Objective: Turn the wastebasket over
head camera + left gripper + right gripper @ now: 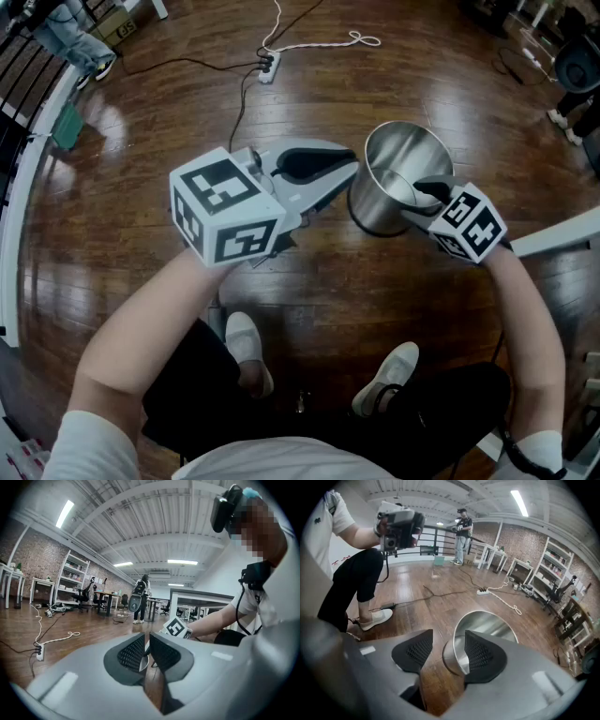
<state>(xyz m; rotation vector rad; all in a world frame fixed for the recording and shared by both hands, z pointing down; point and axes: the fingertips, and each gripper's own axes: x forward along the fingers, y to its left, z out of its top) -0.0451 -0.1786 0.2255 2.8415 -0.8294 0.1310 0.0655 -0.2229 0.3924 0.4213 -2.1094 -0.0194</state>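
A: Bin [398,178] status?
B: Upright on the floor [141,169], mouth up. Right hand-held gripper [447,656] is spread with the near rim between its jaws, not pinching. Left hand-held gripper [146,651] is pressed together, empty, just beside the bin.
A: Handling?
B: Thin polished steel, so probably light, stiff and slippery. Clamp the rim wall hard, then tip.

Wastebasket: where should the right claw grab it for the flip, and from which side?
Probably the thin rim wall nearest the person, from above. The wastebasket stands upright, mouth up, and its round body looks too wide to span. The open right claw straddles that rim, one jaw inside, one outside.
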